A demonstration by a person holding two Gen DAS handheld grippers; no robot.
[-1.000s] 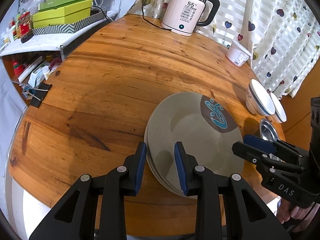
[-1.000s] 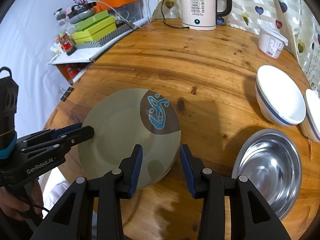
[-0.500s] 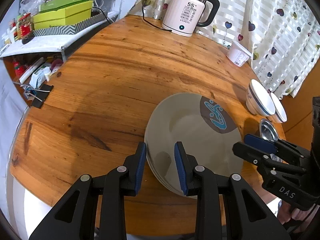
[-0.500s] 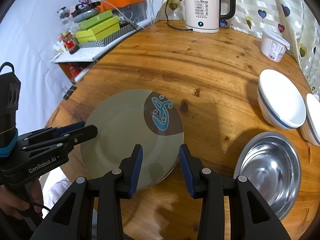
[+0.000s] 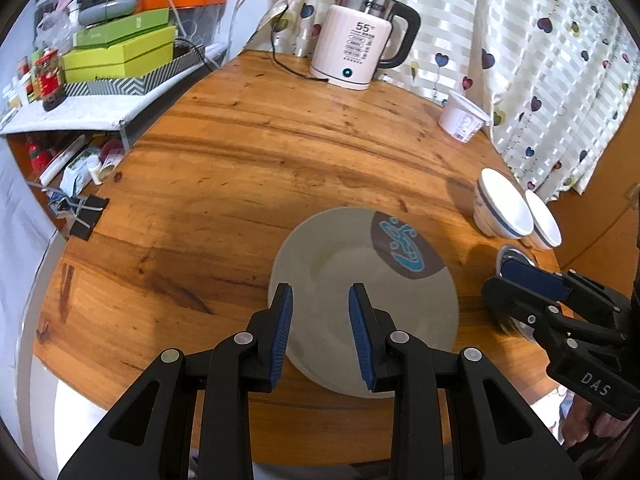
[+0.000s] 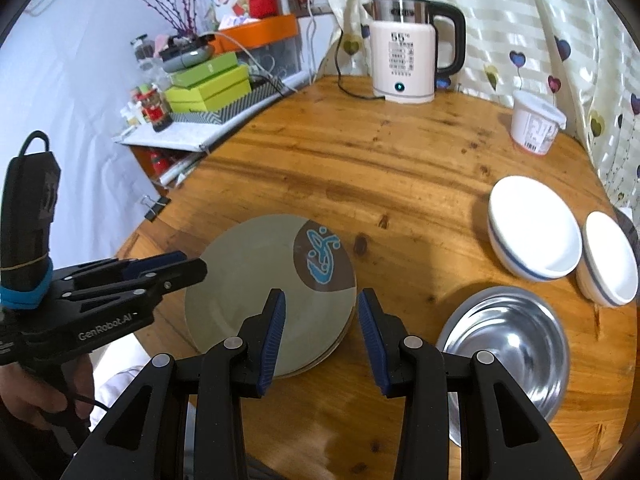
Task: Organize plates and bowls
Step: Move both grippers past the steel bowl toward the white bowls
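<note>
A stack of grey plates (image 5: pixel 352 280) with a brown patch and blue motif lies on the round wooden table (image 5: pixel 248 184) near its front edge; it also shows in the right wrist view (image 6: pixel 256 280). My left gripper (image 5: pixel 320 312) is open and empty above the stack's near left rim. My right gripper (image 6: pixel 322 320) is open and empty above the stack's right rim. Two white bowls with blue stripes (image 6: pixel 534 228) (image 6: pixel 610 258) stand at the right. A steel bowl (image 6: pixel 508 340) sits in front of them.
A pink electric kettle (image 5: pixel 356 52) with its cord stands at the table's far edge. A white tub (image 5: pixel 462 116) stands by the heart-patterned curtain. A cluttered shelf with green boxes (image 5: pixel 120 52) is at the far left. A binder clip (image 5: pixel 82 216) hangs off the left edge.
Both grippers have pulled back and risen a little from the plate stack, so more of the room shows. The plates and bowls have not moved.
</note>
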